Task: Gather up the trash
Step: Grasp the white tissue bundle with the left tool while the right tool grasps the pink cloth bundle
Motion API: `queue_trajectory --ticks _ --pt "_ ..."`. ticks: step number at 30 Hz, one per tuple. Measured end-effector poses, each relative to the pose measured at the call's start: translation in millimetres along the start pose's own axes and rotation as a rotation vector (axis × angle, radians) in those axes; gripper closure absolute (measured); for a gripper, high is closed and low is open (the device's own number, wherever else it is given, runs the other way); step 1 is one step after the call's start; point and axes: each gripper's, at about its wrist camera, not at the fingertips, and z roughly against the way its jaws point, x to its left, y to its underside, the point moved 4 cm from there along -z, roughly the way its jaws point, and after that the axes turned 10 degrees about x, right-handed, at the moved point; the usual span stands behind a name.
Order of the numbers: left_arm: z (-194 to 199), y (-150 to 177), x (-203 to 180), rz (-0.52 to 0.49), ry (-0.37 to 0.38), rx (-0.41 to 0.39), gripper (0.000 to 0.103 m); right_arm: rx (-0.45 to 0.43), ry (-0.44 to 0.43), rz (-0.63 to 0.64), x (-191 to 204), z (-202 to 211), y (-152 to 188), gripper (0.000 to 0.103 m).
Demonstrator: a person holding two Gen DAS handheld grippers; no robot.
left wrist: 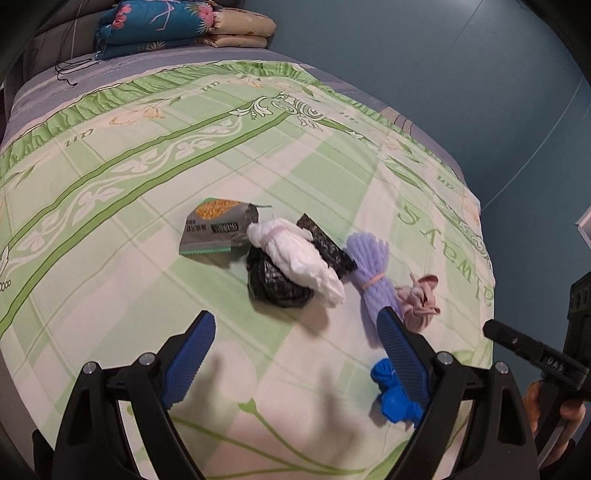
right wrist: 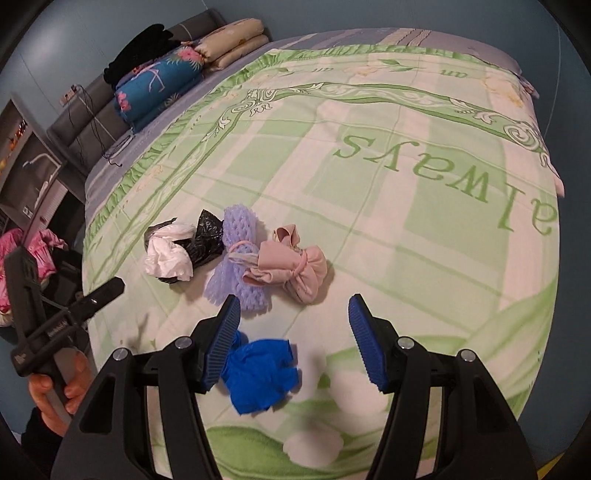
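Trash lies in a cluster on the green bedspread (left wrist: pixel 147 206): a silver snack wrapper (left wrist: pixel 214 229), a white wad (left wrist: pixel 295 254) on a black bag (left wrist: pixel 277 284), a purple foam net (left wrist: pixel 369 266), a pink knotted bundle (left wrist: pixel 421 302) and a blue crumpled piece (left wrist: pixel 395 395). My left gripper (left wrist: pixel 295 328) hangs open just short of the black bag, nothing between its fingers. My right gripper (right wrist: pixel 293 306) is open above the blue piece (right wrist: pixel 258 373), near the pink bundle (right wrist: pixel 291 266) and purple net (right wrist: pixel 236 258). The white wad (right wrist: pixel 166 254) lies left.
Folded quilts (left wrist: pixel 162 26) are stacked at the head of the bed, by a dark headboard (right wrist: pixel 92 96). The bed edge drops to a teal floor (left wrist: pixel 480 92) on the right. Pink items (right wrist: pixel 40 251) and a shelf unit (right wrist: pixel 26 162) stand beside the bed. A hand (right wrist: pixel 51 391) holds the other tool.
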Motion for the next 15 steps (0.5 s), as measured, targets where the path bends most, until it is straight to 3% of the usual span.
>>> queue_trajectory --ticks 5,11,15 --pt "-8 -13 -1 0.021 0.013 0.009 0.018 0.001 0.039 0.027 3 -20 -18 0.045" --pt "-12 -22 -7 0.062 0.043 -0.003 0.029 0.009 0.075 0.066 10 -37 -29 0.045" --pt "-15 -28 -19 0.021 0.033 -0.011 0.033 0.006 0.088 0.085 12 -41 -35 0.045"
